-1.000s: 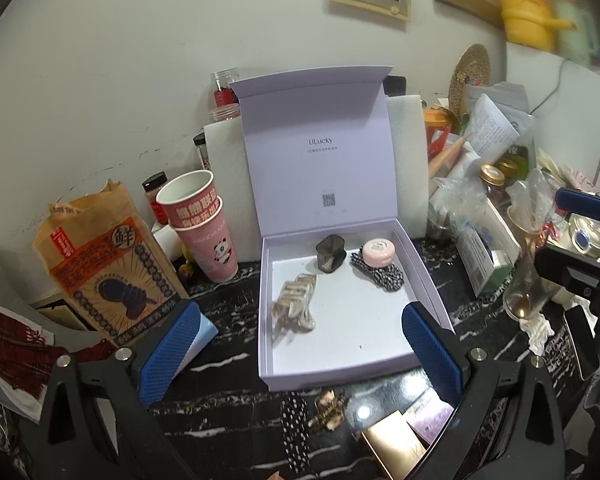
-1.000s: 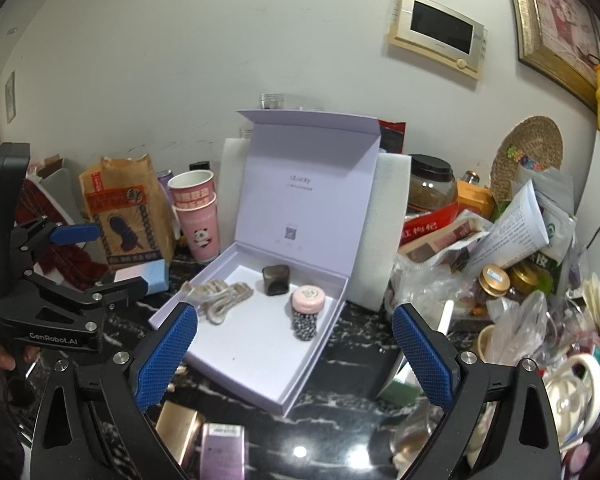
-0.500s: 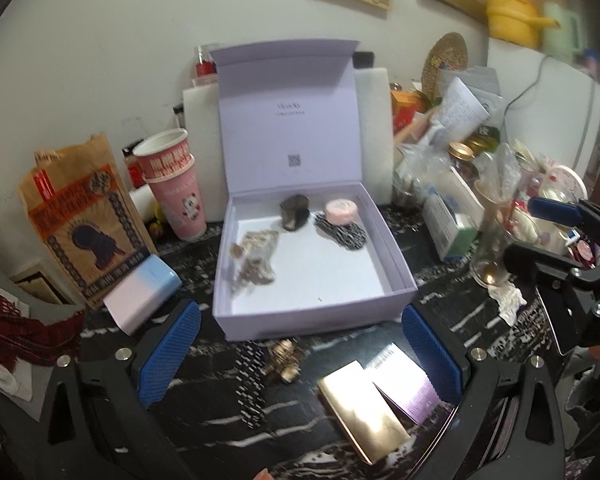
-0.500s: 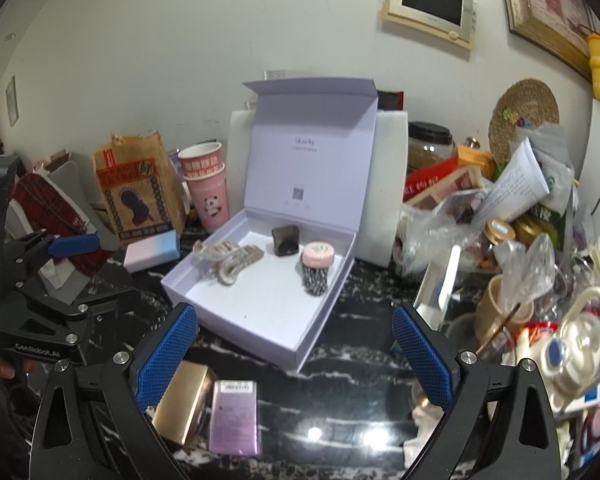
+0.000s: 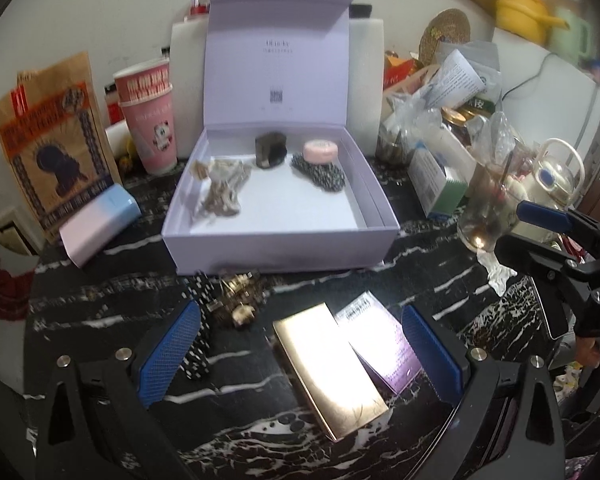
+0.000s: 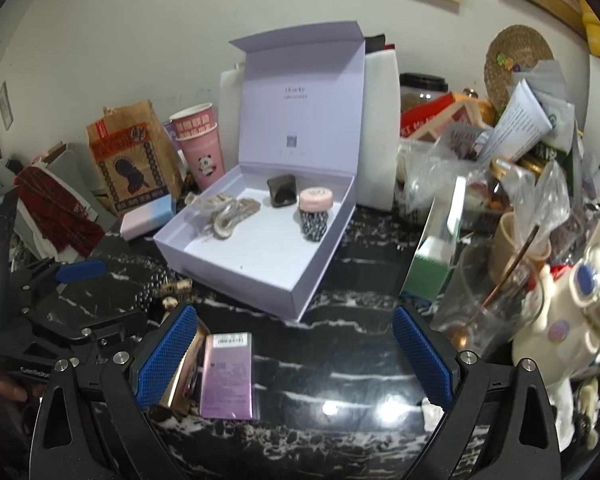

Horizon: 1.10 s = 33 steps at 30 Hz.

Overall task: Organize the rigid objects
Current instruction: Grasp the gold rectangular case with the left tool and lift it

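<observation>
**Both grippers wide open over the table, box half filled**

So here's where we are. Our left gripper (image 5: 300,356) hangs low over the black marble table (image 5: 100,304), jaws spread wide with nothing between them that they actually grip. In its view a gold case (image 5: 326,368) lies flat between the blue pads (image 5: 168,354), and a purple card box (image 5: 384,344) sits just beside it on the right, its edge tucked against the gold one. Near the left pad we see a spotted clip (image 5: 198,332) and a little gold hair clip (image 5: 240,300), touching each other, just in front of the box.

The lilac box (image 5: 284,248) sits open with its lid standing upright against the wall clutter. Inside: a beige claw clip (image 5: 222,188) on the left, a dark smoky clip (image 5: 271,150) at the back middle, and a pink-topped spotted thing (image 5: 320,160) on the right. They're apart from each other, none touching as far as we can tell.

Our right gripper (image 6: 294,360) is also wide open and empty, over bare table in front of the box's near corner. From its view the purple card box (image 6: 228,372) lies just inside its left pad, with the gold case (image 6: 180,376) partly hidden behind that pad.

Left of the box there's a pastel power bank (image 5: 100,224), stacked pink cups (image 5: 150,120) and a brown paper bag (image 5: 52,136). The right side is a heap of jars, bags and a glass (image 5: 490,204).
</observation>
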Each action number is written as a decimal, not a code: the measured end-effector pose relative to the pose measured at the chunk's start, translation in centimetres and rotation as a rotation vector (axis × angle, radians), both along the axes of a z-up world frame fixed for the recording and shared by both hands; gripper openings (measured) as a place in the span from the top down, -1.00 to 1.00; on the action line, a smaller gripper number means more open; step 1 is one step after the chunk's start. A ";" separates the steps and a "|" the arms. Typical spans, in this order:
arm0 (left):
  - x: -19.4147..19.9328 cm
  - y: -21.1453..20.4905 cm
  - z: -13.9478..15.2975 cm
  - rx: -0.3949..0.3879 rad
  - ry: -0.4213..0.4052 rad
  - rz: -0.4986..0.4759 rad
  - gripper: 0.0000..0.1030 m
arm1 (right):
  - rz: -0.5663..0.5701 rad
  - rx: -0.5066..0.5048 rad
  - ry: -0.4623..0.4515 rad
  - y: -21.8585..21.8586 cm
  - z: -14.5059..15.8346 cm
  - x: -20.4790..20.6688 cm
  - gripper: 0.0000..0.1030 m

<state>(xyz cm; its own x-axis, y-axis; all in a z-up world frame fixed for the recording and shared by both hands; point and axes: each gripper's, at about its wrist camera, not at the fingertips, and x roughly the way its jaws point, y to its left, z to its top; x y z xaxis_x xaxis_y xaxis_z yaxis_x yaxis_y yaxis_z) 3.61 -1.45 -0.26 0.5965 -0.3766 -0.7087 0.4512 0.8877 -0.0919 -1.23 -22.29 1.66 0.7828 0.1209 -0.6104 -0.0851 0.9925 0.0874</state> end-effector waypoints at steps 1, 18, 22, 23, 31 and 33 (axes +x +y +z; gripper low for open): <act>0.0 0.0 -0.3 -0.004 0.009 -0.002 -0.99 | 0.006 0.001 0.001 0.0 -0.3 -0.1 -0.93; -0.5 -2.5 -5.2 0.094 0.081 -0.027 -0.59 | 0.001 0.041 0.074 -0.3 -3.8 0.1 -0.94; 0.0 -2.3 -6.4 0.093 0.134 -0.030 -0.36 | 0.001 0.045 0.083 -0.4 -4.1 0.4 -0.94; 0.1 -2.3 -6.6 0.088 0.142 -0.029 -0.35 | 0.004 0.045 0.085 -0.3 -4.1 0.5 -0.93; -0.2 -1.5 -7.2 0.081 0.124 -0.018 0.15 | 0.028 0.061 0.093 0.7 -4.5 1.6 -0.94; -0.7 -0.7 -7.0 0.074 0.124 -0.016 0.15 | 0.042 0.066 0.089 1.2 -4.5 2.1 -0.94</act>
<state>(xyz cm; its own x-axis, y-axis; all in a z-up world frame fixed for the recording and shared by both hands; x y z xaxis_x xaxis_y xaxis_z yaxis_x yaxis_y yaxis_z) 2.95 -2.16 -7.30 0.4967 -0.3289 -0.8032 0.4546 0.8869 -0.0821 0.84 -21.08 -2.79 0.7192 0.1943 -0.6671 -0.1153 0.9802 0.1612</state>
